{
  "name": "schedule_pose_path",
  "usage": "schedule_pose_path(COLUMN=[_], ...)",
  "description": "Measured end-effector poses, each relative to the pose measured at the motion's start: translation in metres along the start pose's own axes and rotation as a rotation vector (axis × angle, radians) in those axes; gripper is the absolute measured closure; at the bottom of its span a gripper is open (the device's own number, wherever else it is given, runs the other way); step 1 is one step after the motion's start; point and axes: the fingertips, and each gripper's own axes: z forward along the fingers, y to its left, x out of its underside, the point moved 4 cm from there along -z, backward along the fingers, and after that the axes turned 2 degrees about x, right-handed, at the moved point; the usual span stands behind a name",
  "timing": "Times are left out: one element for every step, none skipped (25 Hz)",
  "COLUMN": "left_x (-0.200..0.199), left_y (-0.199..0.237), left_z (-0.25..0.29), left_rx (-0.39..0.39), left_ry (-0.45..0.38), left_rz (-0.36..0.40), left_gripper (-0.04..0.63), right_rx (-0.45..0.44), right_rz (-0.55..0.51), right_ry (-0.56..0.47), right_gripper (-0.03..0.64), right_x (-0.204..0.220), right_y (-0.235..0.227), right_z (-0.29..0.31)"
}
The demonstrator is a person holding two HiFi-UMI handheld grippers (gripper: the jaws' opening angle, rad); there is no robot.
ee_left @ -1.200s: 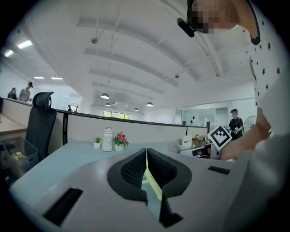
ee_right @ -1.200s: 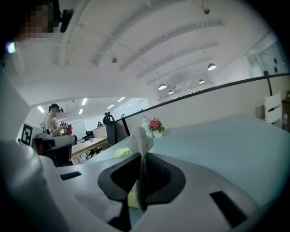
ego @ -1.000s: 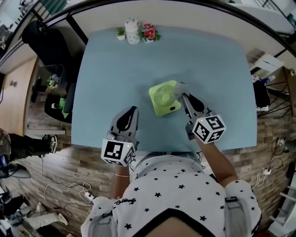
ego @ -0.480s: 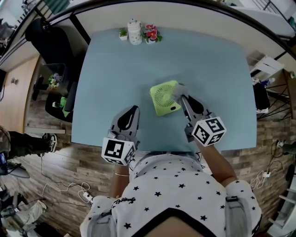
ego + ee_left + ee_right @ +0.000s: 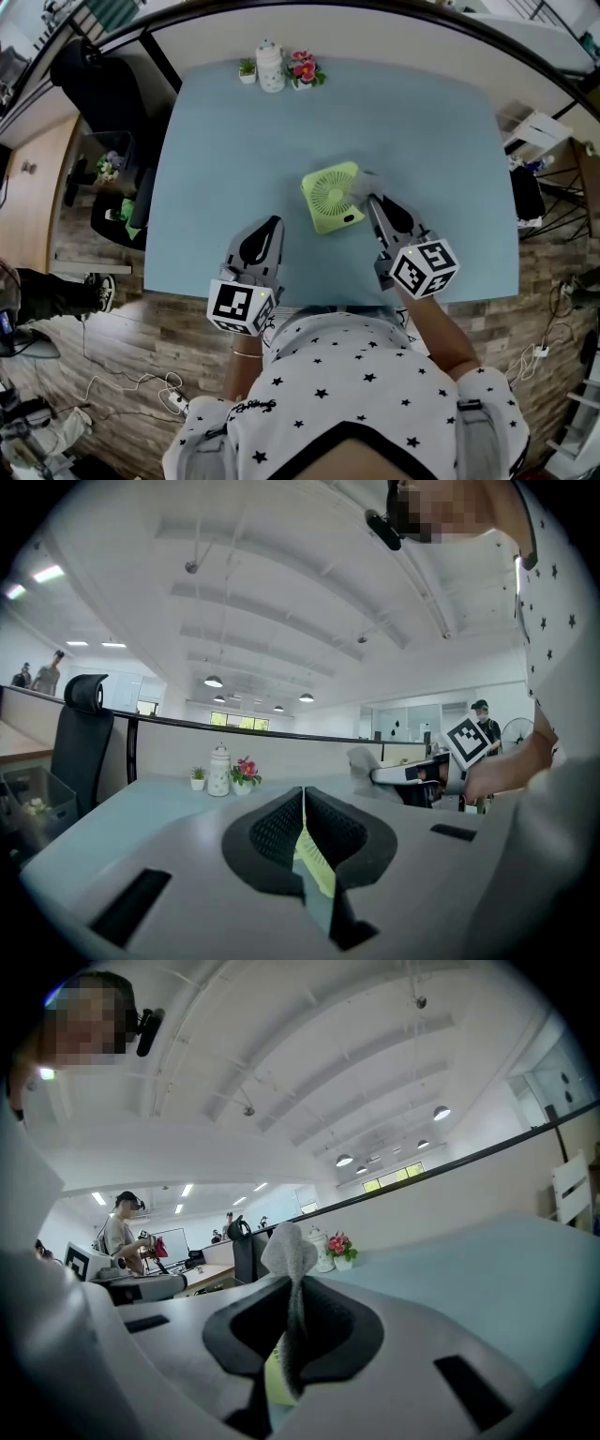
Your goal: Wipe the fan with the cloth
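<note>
Light blue table (image 5: 234,141), rectangular, surface plain and matte.

Near its middle, a touch toward 6 o'clock: small lime-green fan (image 5: 333,199), square-bodied, lying flat with the round grille facing up, turned slightly off square to the table edges.

At 11 o'clock, close to the far edge, a tight row of three:
- tiny green potted plant (image 5: 247,68) on the left
- white lidded jar (image 5: 271,67) in the middle, upright
- small pot of red and pink flowers (image 5: 305,67) on the right

The row stands well apart from the fan.
</note>
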Motion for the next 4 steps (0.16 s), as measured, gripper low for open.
schedule_pose_path(left_x=[-0.0003, -0.0007, -0.0011, -0.0015], left_y=[-0.0006, -0.0014, -0.0026, -0.0038], left_z=[0.0000, 0.0000, 0.0000, 0.0000], left_rx=[0.001, 0.002, 0.004, 0.005], left_ry=[0.000, 0.000, -0.001, -0.002], left_rz=[0.000, 0.001, 0.001, 0.002], left_gripper=[0.563, 0.563, 0.563, 0.563], right_rx=[0.002, 0.003, 0.005, 0.007], right_rz=[0.001, 0.003, 0.005, 0.007], right_ry=[0.001, 0.001, 0.001, 0.001], right_gripper=[0.588, 0.588, 0.588, 0.588], right_x=[0.0002, 0.0003, 0.0005, 0.0006], right_y=[-0.0002, -0.0005, -0.0010, -0.0016], right_z=[-0.0013, -0.0028, -0.0045, -0.0063])
